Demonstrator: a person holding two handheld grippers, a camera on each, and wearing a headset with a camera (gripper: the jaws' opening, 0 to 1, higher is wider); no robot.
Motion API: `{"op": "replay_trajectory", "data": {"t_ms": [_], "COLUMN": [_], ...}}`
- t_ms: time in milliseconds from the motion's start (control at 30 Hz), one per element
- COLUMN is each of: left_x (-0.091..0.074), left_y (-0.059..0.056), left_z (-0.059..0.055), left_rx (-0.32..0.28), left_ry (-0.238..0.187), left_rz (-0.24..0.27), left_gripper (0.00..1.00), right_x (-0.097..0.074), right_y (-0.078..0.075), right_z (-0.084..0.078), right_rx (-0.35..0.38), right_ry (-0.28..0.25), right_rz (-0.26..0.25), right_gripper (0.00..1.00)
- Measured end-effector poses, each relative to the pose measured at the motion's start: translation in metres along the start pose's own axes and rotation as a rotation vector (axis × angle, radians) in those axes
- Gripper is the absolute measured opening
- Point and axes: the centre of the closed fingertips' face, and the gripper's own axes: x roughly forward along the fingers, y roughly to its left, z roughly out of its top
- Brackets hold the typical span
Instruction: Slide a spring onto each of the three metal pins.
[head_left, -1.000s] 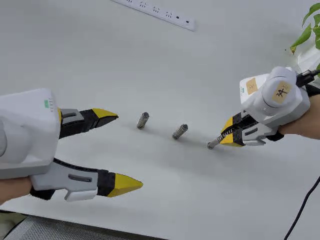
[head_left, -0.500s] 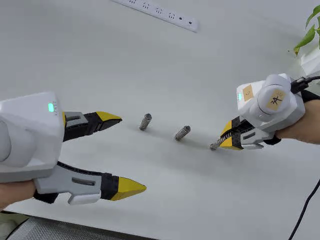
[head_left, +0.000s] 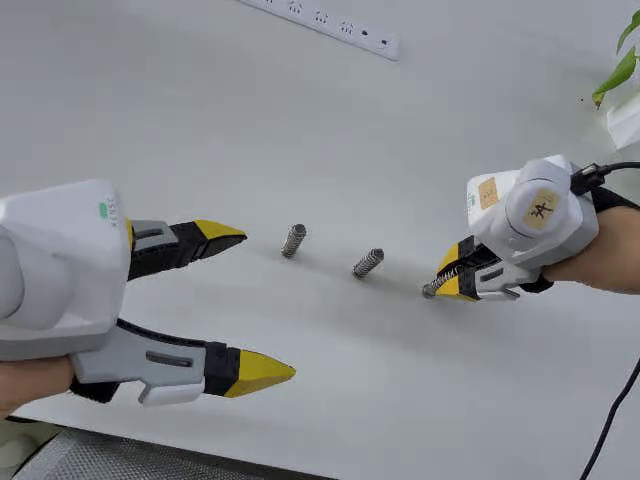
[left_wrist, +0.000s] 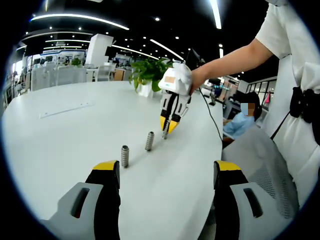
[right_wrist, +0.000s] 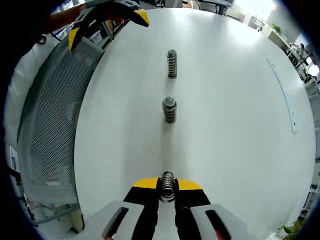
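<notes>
On white table (head_left: 300, 120) — right gripper (head_left: 445, 279) clamped on spring (right_wrist: 167, 186); left gripper (head_left: 268, 305) spread wide, holding nothing.

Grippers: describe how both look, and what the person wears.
The left gripper and right gripper share white housings, grey jaw arms and black jaws ending in pointed yellow tips. The left carries a small green mark; the right has tan stickers, one with a black character, and a black cable. The person wears a white short sleeve.
</notes>
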Motion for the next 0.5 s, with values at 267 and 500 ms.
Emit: {"op": "replay_trajectory", "data": {"t_ms": [267, 500], "left_x": [-0.0013, -0.0014], "left_y": [0.0003, 0.0004], "left_z": [-0.0001, -0.0002], "left_rx": [-0.003, -0.001], "left_ry": [-0.002, 0.0], "left_rz": [0.002, 0.002], "left_gripper": [0.75, 0.75], "right_x": [0.0051, 0.0091], "right_y": [0.0022, 0.0027], "right_z": [0.0012, 0.0004], "right_rx": [-0.001, 0.001], "right_ry": [0.009, 0.012], "right_rz": [0.001, -0.001], "right_gripper": [0.08, 0.08]}}
